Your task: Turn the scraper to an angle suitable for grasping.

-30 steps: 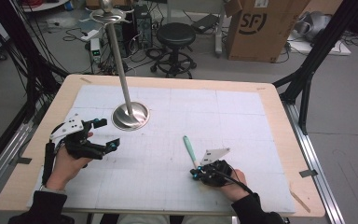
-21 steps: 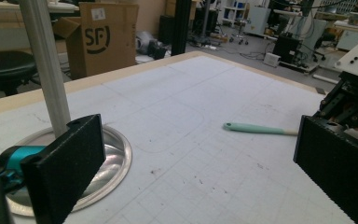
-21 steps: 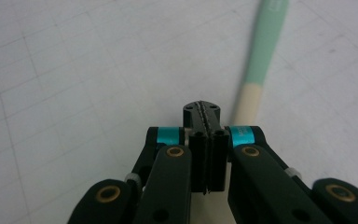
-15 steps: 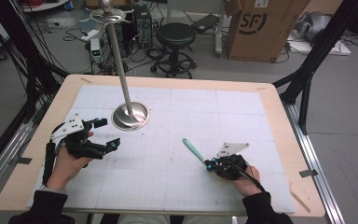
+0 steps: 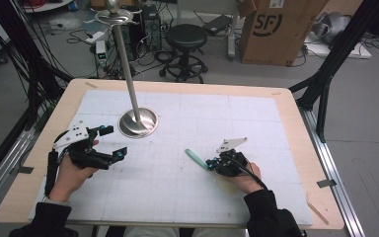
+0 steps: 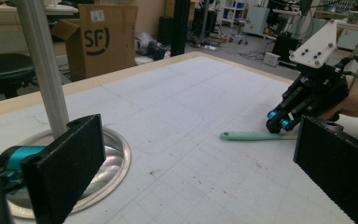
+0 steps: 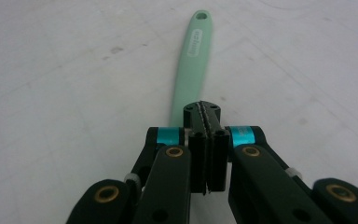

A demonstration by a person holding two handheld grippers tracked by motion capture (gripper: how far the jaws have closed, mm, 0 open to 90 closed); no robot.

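Observation:
A mint green flat-handled tool [image 5: 195, 157] lies on the white gridded mat [image 5: 187, 197], right of centre. My right gripper [image 5: 210, 163] is shut, its tips sitting over the near end of the handle [image 7: 193, 60], which runs out from under them. In the right gripper view [image 7: 205, 109] the jaws are pressed together with nothing wide between them. The left gripper view shows the same tool [image 6: 247, 136] flat on the mat, with the right gripper [image 6: 277, 123] at its end. My left gripper [image 5: 113, 142] hovers open at the left, its jaws [image 6: 200, 163] far apart and empty.
A metal stand with a round base [image 5: 138, 123] and a tall pole [image 5: 126, 64] stands at the mat's back left, close to the left gripper. Its base [image 6: 112, 158] lies just past the left jaw. Beyond the table are a stool [image 5: 185, 37] and a cardboard box [image 5: 276, 29].
My right hand has shifted on the mat, and the green tool has swung with it, its far end now pointing more to the left. The left gripper has stayed put.

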